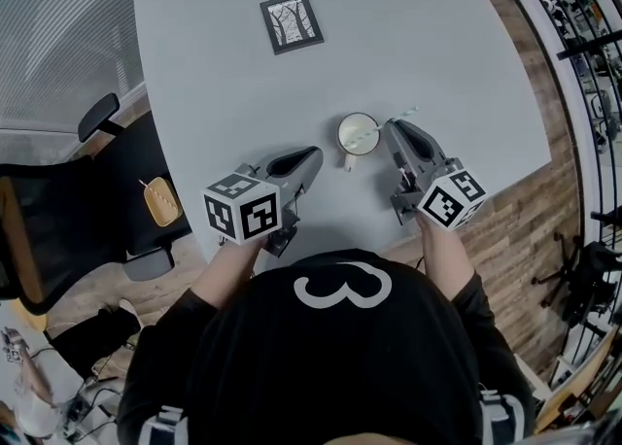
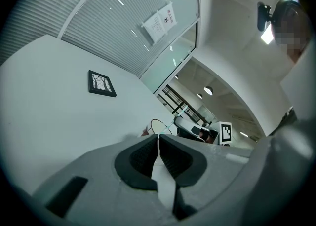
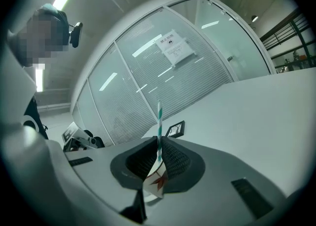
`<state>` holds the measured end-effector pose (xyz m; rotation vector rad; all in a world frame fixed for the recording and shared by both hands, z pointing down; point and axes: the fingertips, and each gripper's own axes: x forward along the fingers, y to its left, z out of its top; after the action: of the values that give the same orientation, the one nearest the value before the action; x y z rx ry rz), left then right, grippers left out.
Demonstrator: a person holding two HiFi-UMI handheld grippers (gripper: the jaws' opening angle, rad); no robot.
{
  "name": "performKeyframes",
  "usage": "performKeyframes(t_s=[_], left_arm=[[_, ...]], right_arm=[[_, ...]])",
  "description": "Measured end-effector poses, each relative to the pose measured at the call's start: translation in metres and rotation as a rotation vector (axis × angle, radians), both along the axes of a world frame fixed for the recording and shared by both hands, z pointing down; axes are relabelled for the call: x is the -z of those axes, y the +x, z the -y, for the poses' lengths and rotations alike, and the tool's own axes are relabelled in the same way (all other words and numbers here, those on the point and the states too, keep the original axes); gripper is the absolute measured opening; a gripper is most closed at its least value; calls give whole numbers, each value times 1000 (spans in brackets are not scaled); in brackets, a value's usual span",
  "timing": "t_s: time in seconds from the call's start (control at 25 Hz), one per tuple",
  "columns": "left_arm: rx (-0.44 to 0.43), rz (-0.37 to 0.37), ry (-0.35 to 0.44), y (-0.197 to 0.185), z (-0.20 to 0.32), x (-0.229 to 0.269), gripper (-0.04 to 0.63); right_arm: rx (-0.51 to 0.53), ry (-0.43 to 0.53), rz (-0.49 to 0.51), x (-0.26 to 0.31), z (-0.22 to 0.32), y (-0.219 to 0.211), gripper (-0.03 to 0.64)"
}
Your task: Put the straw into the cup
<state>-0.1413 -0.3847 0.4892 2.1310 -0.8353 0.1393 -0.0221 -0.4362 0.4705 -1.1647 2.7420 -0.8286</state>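
Observation:
A white cup (image 1: 357, 134) with a handle stands on the grey table (image 1: 224, 64) in front of me. A green-and-white striped straw (image 1: 400, 117) (image 3: 159, 121) is clamped between the jaws of my right gripper (image 1: 393, 126) (image 3: 159, 147), which is shut on it just right of the cup. The straw slants, with its lower end at the cup's mouth. In the right gripper view the cup (image 3: 155, 184) shows under the jaws. My left gripper (image 1: 313, 155) (image 2: 158, 140) rests left of the cup, shut and empty. From it I see the cup's rim (image 2: 159, 125) ahead.
A small black-framed picture (image 1: 292, 22) (image 2: 102, 83) (image 3: 176, 129) lies flat further back on the table. A black office chair (image 1: 87, 200) stands off the table's left edge. Wooden floor lies to the right, and glass walls with blinds stand behind the table.

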Motion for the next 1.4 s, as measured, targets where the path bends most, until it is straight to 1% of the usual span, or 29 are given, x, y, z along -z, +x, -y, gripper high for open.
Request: performKeyframes(t_s=[0.16,0.28,0.36,0.44,0.48,0.56,0.68,0.76,0.84,0.92,1.0,1.08,1.24,1.4], left_arm=[[13,-2,-6,0,1,-3,26],[12,11,-7,-1,-1,-3,26],[17,9,-3,0,-1,-1,26],[20,3,2,2,-4,2,26],[20,3,6,3,-6,5,26],[26,8,18,5,-11,11,26],[47,2,41,6,-18,24,26],[53,-5,60,8,-25,35,26],[58,-11,75,9,-34,44,26],[69,-20,89,9,-41,54,26],[80,-31,108,12,-48,66,26],[84,-40,130,19,-58,78,26],[90,-59,174,35,-83,99,26],[91,-53,219,45,-105,116,26]], right_arm=[[-11,-1,-8,-2,2,2,32],[-11,4,-24,-3,1,1,32],[-11,-10,-25,-5,1,3,32],[-20,-39,3,-4,0,6,32],[-26,-49,19,-3,-1,9,37],[-38,-53,32,3,-5,16,75],[-63,-43,34,14,-14,27,80],[-57,-23,26,25,-23,30,80],[-39,-3,22,38,-33,31,80],[-8,9,41,52,-44,28,80],[41,12,80,67,-59,24,78],[89,25,110,83,-79,21,63],[180,76,129,108,-122,19,35],[265,103,180,127,-157,20,28]])
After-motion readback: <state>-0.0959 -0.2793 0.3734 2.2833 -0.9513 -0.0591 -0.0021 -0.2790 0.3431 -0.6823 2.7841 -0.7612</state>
